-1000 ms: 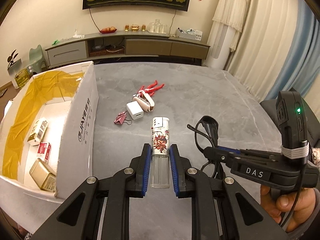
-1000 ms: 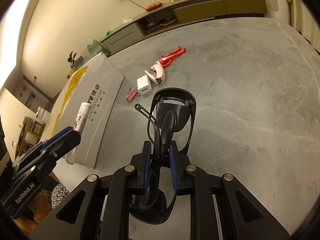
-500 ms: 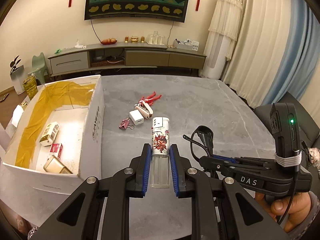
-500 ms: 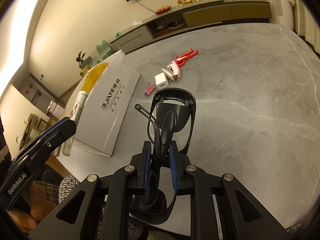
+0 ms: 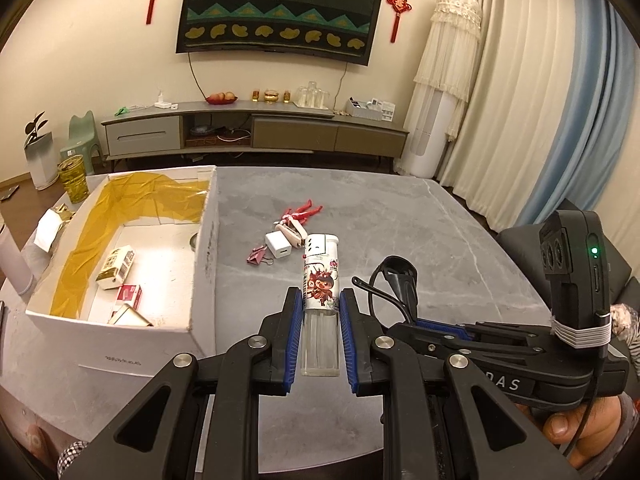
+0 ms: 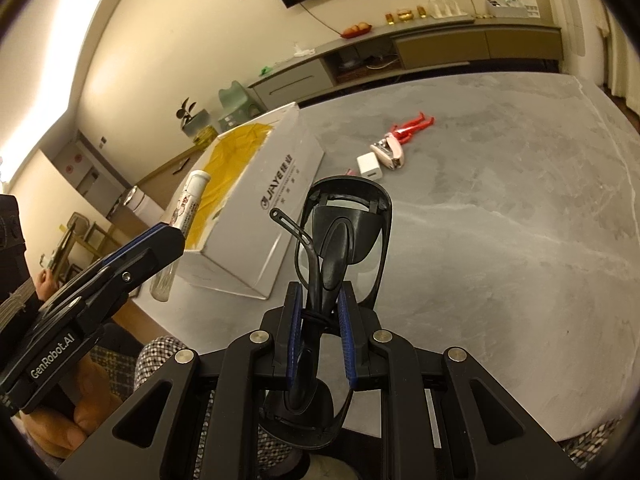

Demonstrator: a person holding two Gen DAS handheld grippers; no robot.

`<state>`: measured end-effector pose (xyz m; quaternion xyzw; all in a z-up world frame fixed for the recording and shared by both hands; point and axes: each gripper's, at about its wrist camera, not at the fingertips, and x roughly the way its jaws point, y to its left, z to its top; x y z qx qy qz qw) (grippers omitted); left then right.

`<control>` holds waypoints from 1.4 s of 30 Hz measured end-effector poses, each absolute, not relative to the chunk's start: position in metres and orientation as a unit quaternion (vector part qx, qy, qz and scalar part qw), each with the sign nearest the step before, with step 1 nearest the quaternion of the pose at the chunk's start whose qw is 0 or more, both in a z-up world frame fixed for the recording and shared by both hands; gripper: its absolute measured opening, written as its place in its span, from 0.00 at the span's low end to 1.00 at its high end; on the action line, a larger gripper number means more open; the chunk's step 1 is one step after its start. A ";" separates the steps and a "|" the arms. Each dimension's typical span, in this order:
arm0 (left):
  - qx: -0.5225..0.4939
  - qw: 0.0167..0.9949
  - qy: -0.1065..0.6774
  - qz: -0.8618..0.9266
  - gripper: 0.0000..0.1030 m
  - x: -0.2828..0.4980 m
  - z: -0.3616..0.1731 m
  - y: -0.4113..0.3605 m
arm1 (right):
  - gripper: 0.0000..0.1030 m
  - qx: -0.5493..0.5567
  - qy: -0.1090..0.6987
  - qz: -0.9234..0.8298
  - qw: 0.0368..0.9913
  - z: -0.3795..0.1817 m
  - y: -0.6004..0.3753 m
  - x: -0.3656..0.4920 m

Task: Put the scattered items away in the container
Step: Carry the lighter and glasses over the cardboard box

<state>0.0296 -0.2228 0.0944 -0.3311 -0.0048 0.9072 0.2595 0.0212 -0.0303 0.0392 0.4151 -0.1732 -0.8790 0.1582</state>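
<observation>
I have the lighter [image 5: 320, 304] clamped between my left gripper [image 5: 319, 338]'s blue pads, its clear base at the fingers and its white cap pointing away, held in the air just right of the white cardboard box [image 5: 202, 264]. My right gripper [image 6: 320, 330] has its jaws closed narrow on a pair of black sunglasses [image 6: 344, 236], one folded temple sticking out to the left. The box sits on the left part of the grey table [image 5: 400, 224]; I see yellow tape lining its inner wall and a few small packets [image 5: 116, 270] on its floor. Farther out on the table lie a white charger [image 5: 279, 245], a pink binder clip [image 5: 258, 255] just left of it, a pale stapler-like item [image 5: 291, 232] touching or nearly touching the charger, and a red toy figure [image 5: 305, 211] beyond.
</observation>
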 end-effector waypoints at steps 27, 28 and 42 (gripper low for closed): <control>-0.312 0.235 -0.086 0.916 0.19 0.017 0.099 -0.306 | 0.18 0.407 -0.129 -0.882 0.201 0.075 -0.092 0.013; -0.311 0.233 -0.089 0.917 0.19 0.015 0.099 -0.310 | 0.18 0.405 -0.127 -0.882 0.203 0.078 -0.095 0.012; -0.304 0.212 -0.127 0.920 0.19 -0.008 0.096 -0.352 | 0.18 0.388 -0.091 -0.888 0.230 0.111 -0.136 -0.011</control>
